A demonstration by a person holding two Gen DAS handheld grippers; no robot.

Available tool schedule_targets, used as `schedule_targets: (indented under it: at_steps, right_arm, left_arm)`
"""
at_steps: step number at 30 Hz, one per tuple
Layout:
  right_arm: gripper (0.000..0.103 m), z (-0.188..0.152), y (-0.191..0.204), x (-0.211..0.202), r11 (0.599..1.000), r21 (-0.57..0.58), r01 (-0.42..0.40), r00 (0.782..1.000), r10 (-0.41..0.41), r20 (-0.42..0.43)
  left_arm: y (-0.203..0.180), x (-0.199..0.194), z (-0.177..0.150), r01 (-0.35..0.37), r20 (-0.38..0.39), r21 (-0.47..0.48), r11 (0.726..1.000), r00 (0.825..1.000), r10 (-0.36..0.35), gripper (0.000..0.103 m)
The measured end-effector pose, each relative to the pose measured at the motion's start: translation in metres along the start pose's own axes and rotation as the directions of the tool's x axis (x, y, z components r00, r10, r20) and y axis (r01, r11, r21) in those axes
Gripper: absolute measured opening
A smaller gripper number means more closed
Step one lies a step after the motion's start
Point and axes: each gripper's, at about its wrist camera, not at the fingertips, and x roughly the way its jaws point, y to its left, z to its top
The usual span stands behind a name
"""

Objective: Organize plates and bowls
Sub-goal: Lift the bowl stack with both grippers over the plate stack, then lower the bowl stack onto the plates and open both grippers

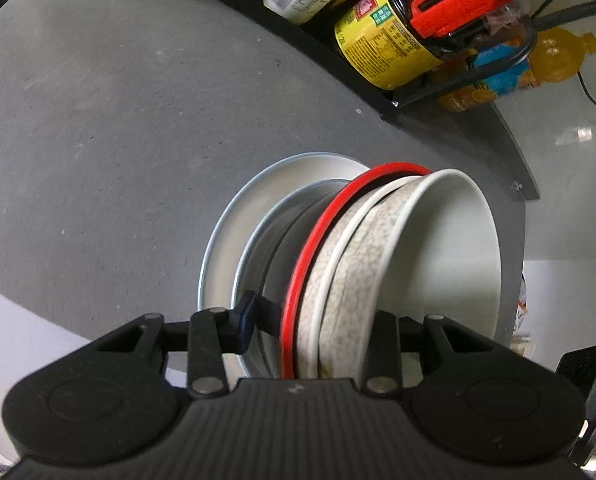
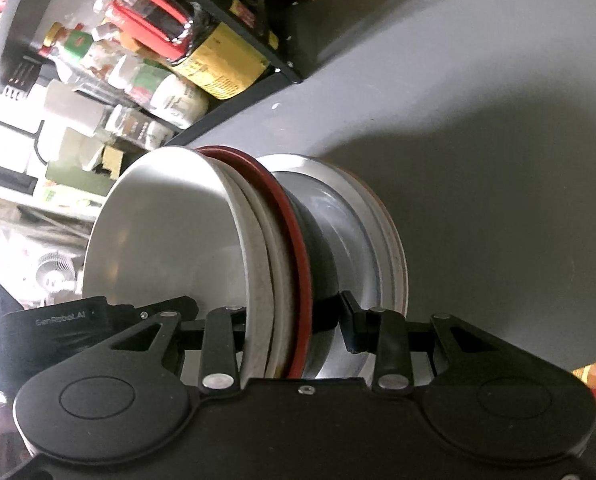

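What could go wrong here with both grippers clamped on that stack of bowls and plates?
1. The nested stack of white and red-rimmed bowls is pinched at its rims by the left gripper and the right gripper; uneven pulls could let a bowl slip out.
2. The pale blue-rimmed plates sit outside the left fingers, so they may stay behind or slide on the grey tabletop.
3. The black shelf rack of bottles stands close; a swing could knock it.

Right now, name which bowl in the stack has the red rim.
The black bowl in the stack's middle; the bowls above it are white and speckled, the plates below grey.
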Motion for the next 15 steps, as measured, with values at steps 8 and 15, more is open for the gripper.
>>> schedule_targets:
  at_steps: [8, 15]
  right_arm:
    - [0.04, -0.009, -0.006, 0.0, 0.997, 0.071, -0.008, 0.998, 0.004, 0.07]
    - [0.046, -0.013, -0.008, -0.02, 0.997, 0.08, -0.007, 0.988, -0.005, 0.152]
  left_arm:
    - [-0.005, 0.007, 0.007, -0.002, -0.022, 0.056, 0.998, 1.0, 0.003, 0.038]
    - [-0.024, -0.003, 0.01, -0.054, 0.027, 0.175, 0.983, 0.998, 0.05, 0.042]
